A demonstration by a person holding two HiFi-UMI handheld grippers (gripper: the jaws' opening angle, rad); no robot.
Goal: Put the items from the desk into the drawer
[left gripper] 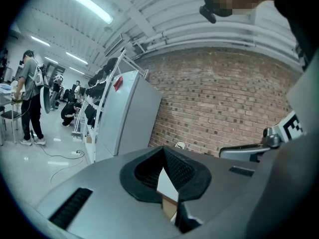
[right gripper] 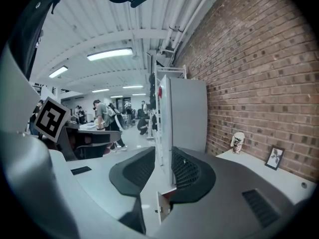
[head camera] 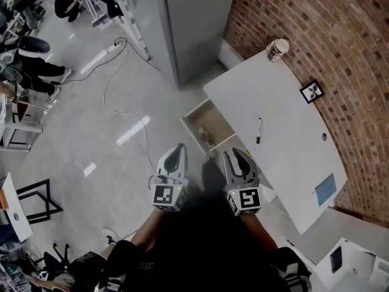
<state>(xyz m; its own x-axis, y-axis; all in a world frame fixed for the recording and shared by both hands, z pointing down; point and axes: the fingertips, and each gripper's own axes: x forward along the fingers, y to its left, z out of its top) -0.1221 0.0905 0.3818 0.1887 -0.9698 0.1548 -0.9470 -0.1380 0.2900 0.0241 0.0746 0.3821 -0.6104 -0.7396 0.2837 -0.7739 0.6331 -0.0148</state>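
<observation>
A white desk (head camera: 285, 111) runs along the brick wall. On it lie a black marker (head camera: 259, 130), a paper cup (head camera: 278, 48), a small picture frame (head camera: 312, 90) and a blue card (head camera: 325, 189). Below the desk's near left edge the drawer (head camera: 189, 130) stands pulled out, with a small item (head camera: 207, 139) inside. My left gripper (head camera: 180, 149) hangs shut and empty just in front of the drawer. My right gripper (head camera: 236, 156) is open and empty above the desk's edge. In the right gripper view the cup (right gripper: 238, 142) and frame (right gripper: 274, 158) show past the jaws.
A tall grey cabinet (head camera: 194, 23) stands beyond the drawer, against the brick wall (head camera: 340, 41). A white cable (head camera: 115, 96) trails over the floor to the left. People and racks are far off at the left (left gripper: 30, 98).
</observation>
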